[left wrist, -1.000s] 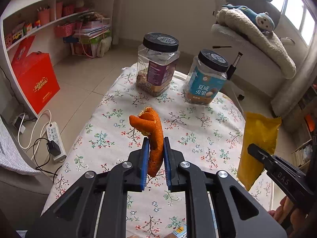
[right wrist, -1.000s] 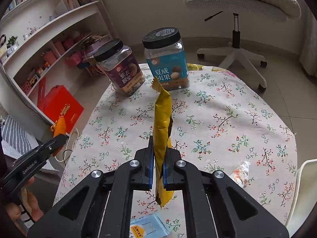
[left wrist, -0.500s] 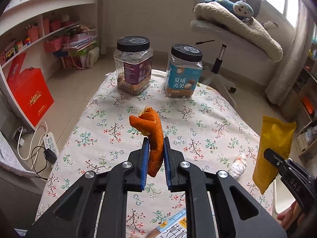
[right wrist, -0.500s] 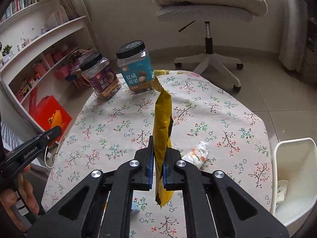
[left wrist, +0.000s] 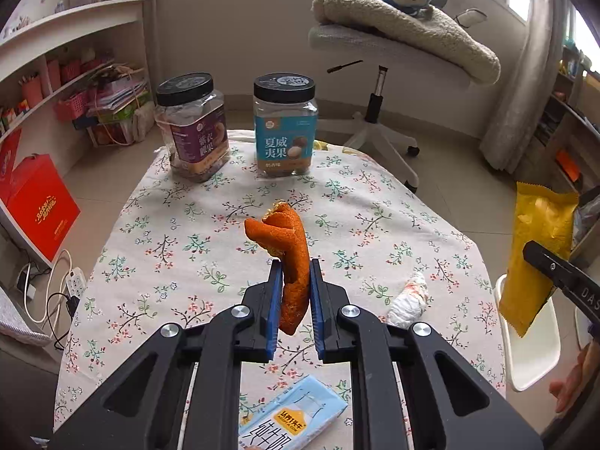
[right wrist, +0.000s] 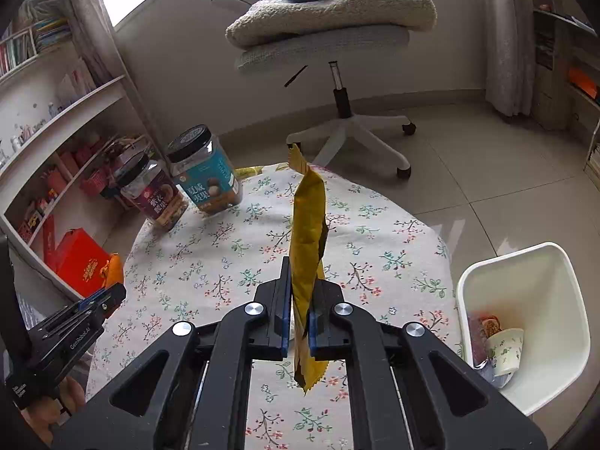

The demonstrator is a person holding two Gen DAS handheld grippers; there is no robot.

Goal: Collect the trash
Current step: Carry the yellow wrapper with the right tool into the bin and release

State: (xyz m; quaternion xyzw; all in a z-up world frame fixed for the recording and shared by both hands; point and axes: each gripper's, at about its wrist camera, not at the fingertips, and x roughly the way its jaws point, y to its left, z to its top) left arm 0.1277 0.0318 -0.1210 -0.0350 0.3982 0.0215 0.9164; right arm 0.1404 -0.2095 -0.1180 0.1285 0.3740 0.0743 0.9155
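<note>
My left gripper (left wrist: 293, 270) is shut on a curled orange peel (left wrist: 288, 247), held above the flowered tablecloth (left wrist: 180, 232). My right gripper (right wrist: 299, 275) is shut on a flat yellow snack wrapper (right wrist: 308, 225) that stands up between its pads; the same wrapper (left wrist: 536, 247) hangs at the right edge of the left wrist view. A white trash bin (right wrist: 540, 273) stands on the floor to the right of the table, with a paper cup and other rubbish inside. A crumpled white wrapper (left wrist: 408, 300) and a light blue milk carton (left wrist: 296, 416) lie on the cloth.
Two black-lidded snack jars, purple-labelled (left wrist: 193, 127) and blue-labelled (left wrist: 285, 127), stand at the table's far end. Beyond is an office chair (right wrist: 337, 37) with a blanket and a plush monkey. Shelves and a red box (left wrist: 41, 206) line the left wall.
Both grippers have swung rightward across the table with their loads still gripped. The jars have slid left in both views, and the white bin has come into the right wrist view.
</note>
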